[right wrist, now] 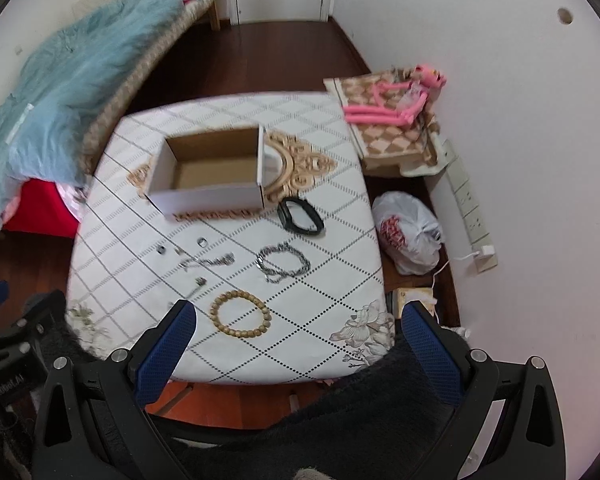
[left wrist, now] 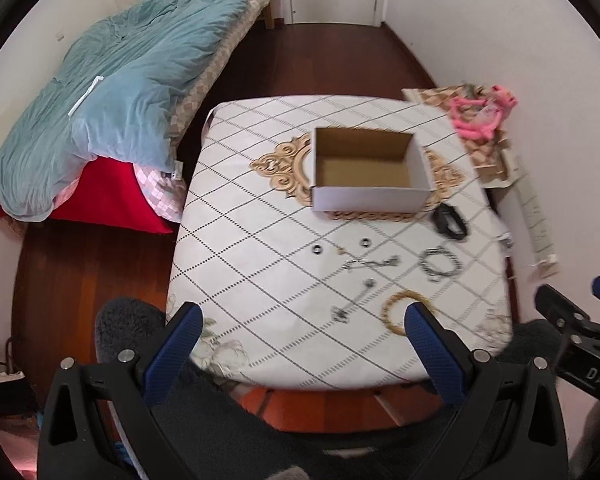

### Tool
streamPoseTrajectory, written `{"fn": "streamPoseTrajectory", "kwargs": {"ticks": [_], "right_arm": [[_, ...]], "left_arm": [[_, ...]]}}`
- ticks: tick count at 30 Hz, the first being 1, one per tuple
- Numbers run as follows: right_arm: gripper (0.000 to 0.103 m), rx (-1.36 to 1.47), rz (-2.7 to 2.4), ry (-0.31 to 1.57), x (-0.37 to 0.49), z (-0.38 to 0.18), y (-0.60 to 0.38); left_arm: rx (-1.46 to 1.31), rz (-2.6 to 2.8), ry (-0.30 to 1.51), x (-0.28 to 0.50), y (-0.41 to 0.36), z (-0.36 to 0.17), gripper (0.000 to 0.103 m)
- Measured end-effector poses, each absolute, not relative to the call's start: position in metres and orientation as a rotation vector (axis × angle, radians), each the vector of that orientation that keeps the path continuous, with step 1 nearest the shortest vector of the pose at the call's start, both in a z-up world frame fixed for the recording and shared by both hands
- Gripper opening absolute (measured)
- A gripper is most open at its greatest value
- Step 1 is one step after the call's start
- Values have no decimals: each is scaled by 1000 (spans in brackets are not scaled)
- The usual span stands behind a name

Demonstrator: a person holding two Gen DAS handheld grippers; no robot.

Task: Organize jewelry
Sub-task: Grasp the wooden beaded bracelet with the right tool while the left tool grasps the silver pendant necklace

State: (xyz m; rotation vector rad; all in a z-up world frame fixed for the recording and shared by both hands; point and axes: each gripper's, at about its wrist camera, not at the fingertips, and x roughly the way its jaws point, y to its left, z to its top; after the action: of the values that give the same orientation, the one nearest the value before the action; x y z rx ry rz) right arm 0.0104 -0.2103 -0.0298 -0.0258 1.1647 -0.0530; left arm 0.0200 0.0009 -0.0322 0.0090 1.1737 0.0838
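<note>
An open, empty cardboard box [left wrist: 370,168] [right wrist: 212,172] sits mid-table. In front of it lie a black band [left wrist: 449,221] [right wrist: 300,215], a silver chain bracelet [left wrist: 440,263] [right wrist: 284,263], a wooden bead bracelet [left wrist: 396,312] [right wrist: 240,314], two small rings [left wrist: 319,248] [right wrist: 202,242], a silver chain [left wrist: 370,263] [right wrist: 206,261] and a pin-like piece [left wrist: 354,300] [right wrist: 198,283]. My left gripper [left wrist: 302,322] is open and empty above the table's near edge. My right gripper [right wrist: 298,320] is open and empty, just right of the bead bracelet.
The table [left wrist: 236,264] [right wrist: 332,272] has a white diamond-patterned cloth. A bed with a blue duvet [left wrist: 112,96] stands left. A pink toy [right wrist: 396,104] lies on a low stand at the right, with a plastic bag [right wrist: 410,232] and power strip [right wrist: 474,216] on the floor.
</note>
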Motion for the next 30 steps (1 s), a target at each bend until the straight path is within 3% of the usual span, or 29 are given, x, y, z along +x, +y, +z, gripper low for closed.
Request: {"fn": "streamPoseTrajectory", "kwargs": {"ticks": [11, 17, 24, 26, 27, 30], "right_arm": [[102, 38, -66, 1435, 54, -176, -219], [90, 70, -60, 1503, 59, -226, -212], [56, 40, -37, 1498, 53, -245, -201], [37, 19, -24, 1467, 49, -241, -198], [11, 17, -20, 1456, 47, -240, -198], [10, 48, -38, 1447, 43, -236, -211]], "left_arm": [[70, 119, 1386, 49, 10, -152, 103], [113, 122, 1400, 51, 6, -178, 103], [179, 100, 1375, 47, -7, -184, 103], [184, 94, 1375, 46, -9, -184, 103], [184, 90, 1376, 54, -12, -186, 103], [176, 66, 1374, 59, -19, -188, 102]]}}
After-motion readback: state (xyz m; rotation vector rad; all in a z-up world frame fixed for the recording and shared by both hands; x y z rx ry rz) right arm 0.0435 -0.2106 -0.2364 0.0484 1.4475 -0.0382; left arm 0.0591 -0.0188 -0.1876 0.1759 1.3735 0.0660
